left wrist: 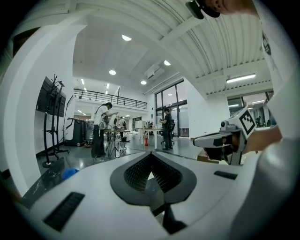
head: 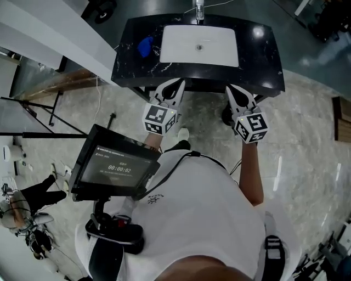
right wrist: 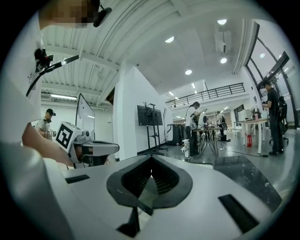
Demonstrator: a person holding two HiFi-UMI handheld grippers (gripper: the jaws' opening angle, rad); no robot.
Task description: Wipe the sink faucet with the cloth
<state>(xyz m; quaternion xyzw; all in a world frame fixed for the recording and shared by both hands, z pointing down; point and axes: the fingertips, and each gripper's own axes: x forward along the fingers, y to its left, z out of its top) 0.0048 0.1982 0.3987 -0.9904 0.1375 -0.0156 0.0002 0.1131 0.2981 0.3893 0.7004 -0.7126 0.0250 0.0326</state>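
Holding left gripper [head: 176, 85] and right gripper [head: 232, 90] side by side at the near edge of the counter [head: 259, 50], jaws of each pressing together on nothing. Lying on the counter just left of the sink [head: 219, 52]: cloth [head: 145, 46], blue, bunched, well apart from the faucet [head: 199, 11] at the sink's back.

"What sort of place is this, then?"

"A large open lab or test hall, not a home. It has a high ribbed ceiling with round ceiling lights [left wrist: 126, 37], a railed mezzanine [right wrist: 211, 92] and a glass front wall [left wrist: 171, 110]."

"And at floor level?"

"There's a screen on a floor stand [right wrist: 150, 116], a tripod [right wrist: 208, 143], and a work table [right wrist: 255, 123] with people [left wrist: 100, 131] standing about. A black counter [head: 131, 60] with a white sink [head: 181, 49] stands free on the polished floor [head: 307, 137]."
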